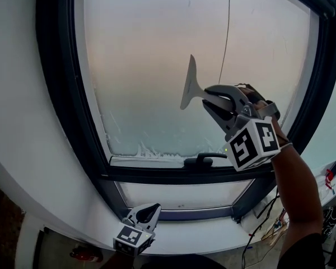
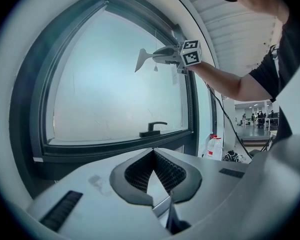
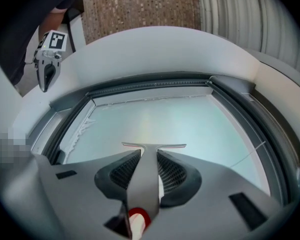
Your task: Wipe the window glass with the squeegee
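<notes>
- Room bckgd: white curved wall w/ big dark-framed window; frosted pale window glass [image 1: 151, 55] fills most of head view, orange-ish tint up top, blue-ish lower
- White foamy residue [image 1: 151, 150] runs along bottom edge + lower left edge of the pane
- Thin dark cord [image 1: 227, 32] hangs down over upper right part of glass
- Black lever window handle [image 1: 204, 159] sits on lower frame rail, approx below the tool
- Grey plastic squeegee w/ T-shaped blade [image 1: 189, 86]: mid-pane, right of centre, blade nearly upright in head view, edge turned to the glass; actual contact w/ glass can't be told
- Right gripper [image 1: 208, 97] raised in front of pane, fingers [image 3: 126, 170] clamped on the squeegee's handle from both sides; red bit shows at handle's near end in right gripper view
- Person's bare forearm [image 1: 297, 189] reaches up behind the right gripper's marker cube [image 1: 252, 143]
- Left gripper [image 1: 149, 210] low, by white sill [image 1: 213, 234] under the window, well apart from the tool; fingers closed tip to tip, nothing betw. them
- White plastic bottle w/ red cap [image 2: 213, 146] on floor at right, in left gripper view
</notes>
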A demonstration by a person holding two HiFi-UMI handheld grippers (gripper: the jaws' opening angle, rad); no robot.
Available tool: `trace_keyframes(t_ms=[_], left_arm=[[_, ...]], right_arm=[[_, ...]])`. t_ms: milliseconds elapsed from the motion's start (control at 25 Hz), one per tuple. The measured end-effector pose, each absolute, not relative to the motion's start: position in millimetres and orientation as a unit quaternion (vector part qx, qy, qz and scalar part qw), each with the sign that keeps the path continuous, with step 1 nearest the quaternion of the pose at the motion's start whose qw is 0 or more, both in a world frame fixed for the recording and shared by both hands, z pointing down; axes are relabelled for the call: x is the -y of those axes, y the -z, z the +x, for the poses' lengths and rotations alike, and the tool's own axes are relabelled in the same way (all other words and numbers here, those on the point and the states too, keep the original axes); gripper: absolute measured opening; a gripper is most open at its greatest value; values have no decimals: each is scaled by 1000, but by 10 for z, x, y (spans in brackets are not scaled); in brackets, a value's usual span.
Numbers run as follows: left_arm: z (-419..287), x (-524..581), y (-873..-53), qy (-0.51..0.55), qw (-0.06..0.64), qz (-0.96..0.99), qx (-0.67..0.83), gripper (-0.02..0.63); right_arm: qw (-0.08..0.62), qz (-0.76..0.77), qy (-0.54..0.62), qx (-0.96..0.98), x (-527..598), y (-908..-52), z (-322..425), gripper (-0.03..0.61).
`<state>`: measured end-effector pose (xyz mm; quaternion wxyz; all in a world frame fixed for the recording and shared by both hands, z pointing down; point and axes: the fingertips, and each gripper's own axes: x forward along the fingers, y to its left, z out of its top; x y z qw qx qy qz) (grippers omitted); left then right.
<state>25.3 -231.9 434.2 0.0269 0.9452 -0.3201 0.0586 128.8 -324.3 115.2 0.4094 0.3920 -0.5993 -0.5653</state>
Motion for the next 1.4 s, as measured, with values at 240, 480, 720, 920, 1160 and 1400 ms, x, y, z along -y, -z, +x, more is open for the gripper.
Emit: trace_keyframes(t_ms=[240, 480, 720, 920, 1160, 1400], left_arm=[[-104, 2521, -4053, -49, 11, 938, 342, 0], [-431, 2635, -3883, -44, 4, 928, 371, 0], [-609, 2675, -3619, -38, -29, 923, 382, 1], [-682, 2652, -3533, -38, -39, 921, 386, 2], [-707, 2626, -3579, -36, -37, 920, 389, 0], [-593, 2604, -3583, -34, -33, 924, 379, 0]], right_arm=[[357, 348, 586, 638, 3269, -971, 334, 92], [344, 321, 606, 642, 3603, -778, -517, 91], [337, 320, 620, 633, 3983, -532, -1050, 91], [341, 313, 624, 630, 4124, -435, -1241, 91], [362, 310, 628, 616, 4192, -459, -1243, 91], [376, 312, 627, 607, 4179, -451, -1080, 91]])
